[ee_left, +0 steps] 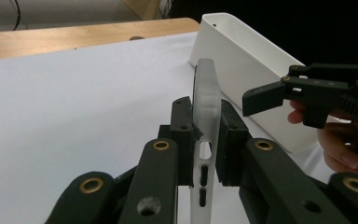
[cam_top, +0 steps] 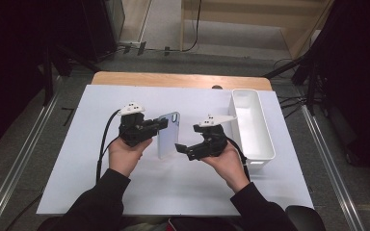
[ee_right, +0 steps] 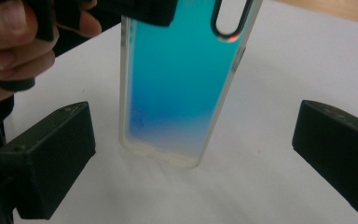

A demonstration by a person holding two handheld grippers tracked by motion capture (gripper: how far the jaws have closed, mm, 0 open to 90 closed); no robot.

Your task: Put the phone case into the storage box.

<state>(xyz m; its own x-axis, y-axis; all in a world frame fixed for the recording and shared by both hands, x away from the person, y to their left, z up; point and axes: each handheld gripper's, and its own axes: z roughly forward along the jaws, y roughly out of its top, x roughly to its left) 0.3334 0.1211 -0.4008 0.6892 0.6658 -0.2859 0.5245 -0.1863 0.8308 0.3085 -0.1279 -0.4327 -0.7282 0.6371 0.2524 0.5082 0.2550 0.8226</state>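
The fingers (ee_left: pixel 182 140) of the left gripper (ee_left: pixel 205 135) are clamped on the edge of a translucent phone case (ee_left: pixel 207 98), which stands on edge between them above the white sheet (cam_top: pixel 101 159). The right gripper (ee_right: pixel 193 140) has its fingers (ee_right: pixel 51 158) spread wide apart, with the case's blue-tinted face (ee_right: pixel 182 79) just beyond the gap, untouched. Past the right gripper's fingers, a white bin (cam_top: pixel 253 125) sits on the table (cam_top: pixel 173 79).

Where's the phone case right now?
In the high view the phone case is mid-table, clamped in the left hand-held gripper, left of the white bin. The open right hand-held gripper sits just beside it.
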